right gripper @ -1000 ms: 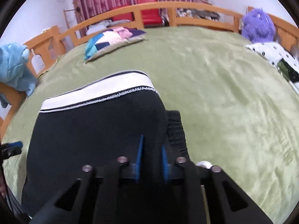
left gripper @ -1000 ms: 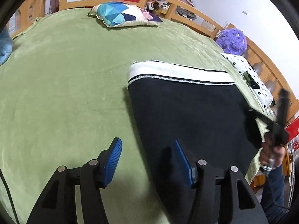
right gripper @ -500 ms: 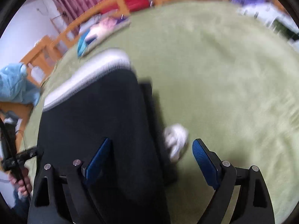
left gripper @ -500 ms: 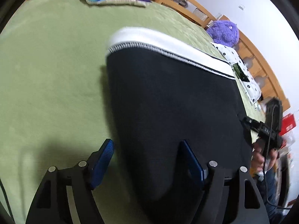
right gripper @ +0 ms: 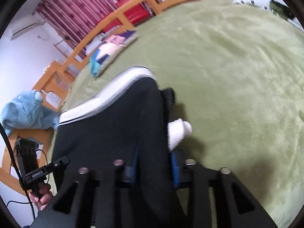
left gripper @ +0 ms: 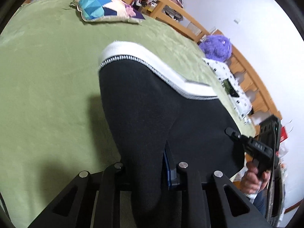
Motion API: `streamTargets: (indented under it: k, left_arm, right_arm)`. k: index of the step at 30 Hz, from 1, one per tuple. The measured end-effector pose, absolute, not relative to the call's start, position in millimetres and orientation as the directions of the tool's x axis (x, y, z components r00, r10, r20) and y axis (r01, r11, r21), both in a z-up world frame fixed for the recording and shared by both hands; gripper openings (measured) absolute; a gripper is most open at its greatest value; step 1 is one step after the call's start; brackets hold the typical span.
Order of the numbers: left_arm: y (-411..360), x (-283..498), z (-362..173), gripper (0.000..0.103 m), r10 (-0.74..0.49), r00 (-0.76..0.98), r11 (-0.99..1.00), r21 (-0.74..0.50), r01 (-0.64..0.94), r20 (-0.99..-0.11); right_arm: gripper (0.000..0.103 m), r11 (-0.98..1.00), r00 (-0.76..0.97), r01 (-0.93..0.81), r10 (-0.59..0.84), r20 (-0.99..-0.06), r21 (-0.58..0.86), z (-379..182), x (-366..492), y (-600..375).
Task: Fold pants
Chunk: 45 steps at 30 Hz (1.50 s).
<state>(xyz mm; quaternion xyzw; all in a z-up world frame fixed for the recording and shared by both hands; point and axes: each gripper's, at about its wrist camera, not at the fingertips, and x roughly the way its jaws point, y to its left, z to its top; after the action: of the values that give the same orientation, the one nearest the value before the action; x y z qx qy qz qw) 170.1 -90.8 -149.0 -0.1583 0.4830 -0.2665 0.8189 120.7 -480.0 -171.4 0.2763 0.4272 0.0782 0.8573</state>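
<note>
A pair of black pants [left gripper: 152,114] lay on a green blanket [left gripper: 47,95] that covered a bed with a wooden rail [left gripper: 171,13]. The pants had a wide white band [left gripper: 152,60] along the far edge, trimmed with black-and-white stitching. The near part of the fabric was bunched up off the blanket between two hand-held claws.

The left claw [left gripper: 146,169] was closing on the near left edge of the pants. Black cloth filled the gap between its two fingers, and one blue pad [left gripper: 168,171] pressed against the cloth; the other pad was hidden behind the fold. The right claw [right gripper: 153,163] was closing on the near right edge in the same way, with a thick fold of black cloth pinched between its two blue pads [right gripper: 174,165]. Just beside that claw, a small white piece of fabric [right gripper: 178,131] stuck out from under the pants onto the blanket.

Each claw was held by one of the person's hands; the right hand [left gripper: 252,178] showed at the edge of the left view, and the left hand [right gripper: 40,195] at the edge of the right view.

A patchwork pillow [left gripper: 106,9] lay at the far end of the bed, well apart from the pants. A purple plush toy [left gripper: 216,47] sat by the rail on the right side, and a blue plush toy [right gripper: 26,112] by the rail on the left.
</note>
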Motion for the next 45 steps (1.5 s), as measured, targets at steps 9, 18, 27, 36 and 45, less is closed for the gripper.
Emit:
streamTargets:
  k: [9, 18, 27, 36, 45]
  left_arm:
    - [44.4, 180.8, -114.9, 0.023, -0.379, 0.479, 0.925, -0.332, 0.182, -0.792]
    - [75.6, 152.5, -148.8, 0.044, -0.233, 0.465, 0.972, -0.191, 0.137, -0.854]
    - [49.4, 69.0, -159.3, 0.057, -0.214, 0.500, 0.973, -0.141, 0.180, -0.839]
    - [66.9, 52.8, -154.5, 0.061, -0.201, 0.559, 0.979, -0.140, 0.150, -0.805]
    - [58.0, 117.0, -115.0, 0.061, -0.205, 0.639, 0.977, -0.117, 0.178, -0.742]
  right_arm:
    - [0.020, 0.747, 0.563, -0.048, 0.569, -0.600, 0.663, -167.7, 129.5, -345.4]
    - [0.048, 0.813, 0.524, 0.025, 0.485, -0.700, 0.582, -196.2, 135.9, -339.9]
    - [0.048, 0.915, 0.628, -0.169, 0.386, -0.676, 0.367, -148.8, 53.6, -287.0]
    - [0.046, 0.955, 0.568, -0.147, 0.294, -0.769, 0.257, -172.7, 47.3, -265.9]
    - [0.059, 0.974, 0.717, -0.122, 0.218, -0.663, 0.189, -119.1, 111.6, -259.2]
